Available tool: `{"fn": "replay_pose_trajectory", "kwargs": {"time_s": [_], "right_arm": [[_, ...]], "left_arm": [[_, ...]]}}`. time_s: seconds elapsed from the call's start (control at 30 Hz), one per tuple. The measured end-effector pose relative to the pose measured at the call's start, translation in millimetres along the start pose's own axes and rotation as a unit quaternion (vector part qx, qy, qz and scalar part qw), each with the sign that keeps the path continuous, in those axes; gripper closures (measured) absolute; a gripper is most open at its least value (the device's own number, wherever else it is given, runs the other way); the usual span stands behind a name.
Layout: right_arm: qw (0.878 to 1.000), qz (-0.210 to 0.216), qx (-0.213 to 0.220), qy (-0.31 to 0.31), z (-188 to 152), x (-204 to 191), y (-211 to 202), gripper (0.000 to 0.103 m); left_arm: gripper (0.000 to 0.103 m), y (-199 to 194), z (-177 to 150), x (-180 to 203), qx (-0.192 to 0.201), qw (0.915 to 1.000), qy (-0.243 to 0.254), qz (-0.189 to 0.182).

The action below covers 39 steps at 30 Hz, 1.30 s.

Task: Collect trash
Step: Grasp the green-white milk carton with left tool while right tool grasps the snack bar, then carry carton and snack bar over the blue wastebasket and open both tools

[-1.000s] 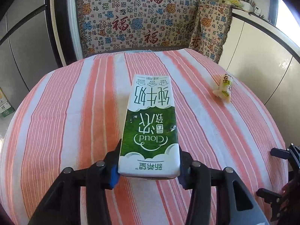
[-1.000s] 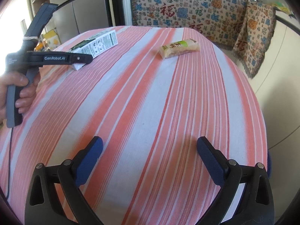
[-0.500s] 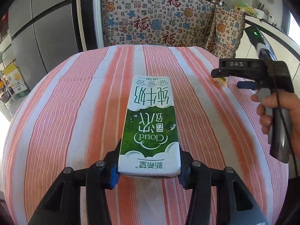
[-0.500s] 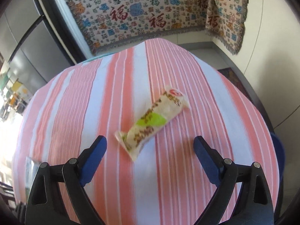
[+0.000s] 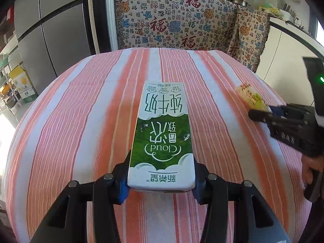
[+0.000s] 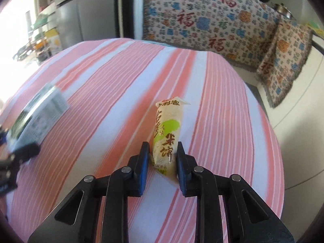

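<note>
A green and white milk carton (image 5: 162, 125) lies lengthwise in my left gripper (image 5: 162, 172), which is shut on its near end just above the striped table (image 5: 81, 121). In the right wrist view the carton (image 6: 38, 113) shows blurred at the left. A pale snack packet (image 6: 168, 121) with a green patch stands between the blue pads of my right gripper (image 6: 162, 151). Its jaws are closing, and both pads touch the packet's near end. From the left wrist view the packet (image 5: 251, 97) pokes out of the right gripper (image 5: 261, 114) at the table's right side.
A person's hand (image 5: 311, 166) holds the right gripper's handle. Behind the round table stands furniture draped in a patterned cloth (image 5: 178, 20). A grey refrigerator (image 5: 50, 30) is at the back left, cardboard boxes (image 5: 22, 85) are on the floor, and a white counter (image 5: 283, 46) is at the right.
The right gripper came in over the snack packet and its wide-open jaws drew in onto it. The left gripper swung slightly with the carton still in its grip.
</note>
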State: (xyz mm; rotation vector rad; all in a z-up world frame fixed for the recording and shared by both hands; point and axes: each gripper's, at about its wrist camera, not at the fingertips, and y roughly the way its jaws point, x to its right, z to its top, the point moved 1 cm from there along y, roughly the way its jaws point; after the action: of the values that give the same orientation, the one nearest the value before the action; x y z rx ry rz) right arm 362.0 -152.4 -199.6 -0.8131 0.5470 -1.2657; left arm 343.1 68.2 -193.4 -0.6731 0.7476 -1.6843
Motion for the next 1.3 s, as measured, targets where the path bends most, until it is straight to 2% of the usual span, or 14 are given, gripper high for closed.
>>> {"fn": "replay_pose_trajectory", "kwargs": {"time_s": [0.13, 0.37, 0.47, 0.53, 0.57, 0.7, 0.8, 0.9, 1.0, 1.1, 1.17, 1.2, 1.23, 1.3], "right_arm": [[0.999, 0.029, -0.007, -0.027, -37.8, -16.4, -28.7, 0.078], [0.999, 0.031, -0.013, -0.031, -81.7, -11.0, -59.9, 0.071], [0.999, 0.028, -0.018, -0.012, -87.8, 1.9, -65.3, 0.051], [0.999, 0.038, -0.023, -0.001, -92.9, 7.1, -69.6, 0.027], [0.999, 0.045, -0.026, 0.002, -95.0, 9.5, -72.4, 0.025], [0.997, 0.056, -0.045, 0.014, -84.5, 14.9, -81.7, 0.023], [0.996, 0.063, -0.057, 0.036, -61.1, 20.5, -80.7, 0.022], [0.992, 0.069, -0.088, 0.056, -37.5, 25.4, -64.6, 0.022], [0.990, 0.065, -0.115, 0.057, -21.0, 26.6, -48.4, 0.025], [0.987, 0.057, -0.141, 0.050, -16.1, 23.2, -36.9, 0.037], [0.985, 0.054, -0.156, 0.047, -17.1, 22.3, -31.5, 0.051], [0.985, 0.049, -0.157, 0.046, -18.7, 21.4, -31.9, 0.078], [0.986, 0.045, -0.153, 0.046, -19.5, 21.5, -34.5, 0.086], [0.988, 0.049, -0.137, 0.048, -21.5, 22.5, -44.3, 0.086]], "left_arm": [[0.054, -1.7, -2.7, 0.1, -0.001, 1.0000, 0.000, 0.003], [0.054, -7.7, -10.1, 1.4, -0.004, 1.0000, 0.004, 0.008], [0.049, -13.7, -18.1, -1.8, -0.006, 0.9999, 0.011, 0.000], [0.049, -18.5, -23.4, -4.4, -0.007, 0.9998, 0.018, -0.009], [0.049, -21.8, -26.4, -6.2, -0.009, 0.9996, 0.022, -0.015], [0.033, -34.0, -28.0, -17.0, -0.020, 0.9975, 0.016, -0.065], [0.032, -40.1, -12.4, -19.8, -0.017, 0.9954, 0.016, -0.093], [0.028, -27.9, 10.4, -17.6, -0.045, 0.9923, 0.026, -0.113], [0.028, -7.8, 27.9, -14.8, -0.069, 0.9934, 0.045, -0.080], [0.028, 8.3, 37.7, -14.5, -0.093, 0.9924, 0.054, -0.059], [0.031, 13.4, 38.4, -15.8, -0.102, 0.9915, 0.060, -0.054], [0.037, 14.3, 38.9, -15.7, -0.102, 0.9912, 0.064, -0.054], [0.054, 14.5, 38.7, -14.5, -0.104, 0.9909, 0.066, -0.055], [0.054, 11.0, 39.1, -14.2, -0.096, 0.9921, 0.064, -0.050]]}}
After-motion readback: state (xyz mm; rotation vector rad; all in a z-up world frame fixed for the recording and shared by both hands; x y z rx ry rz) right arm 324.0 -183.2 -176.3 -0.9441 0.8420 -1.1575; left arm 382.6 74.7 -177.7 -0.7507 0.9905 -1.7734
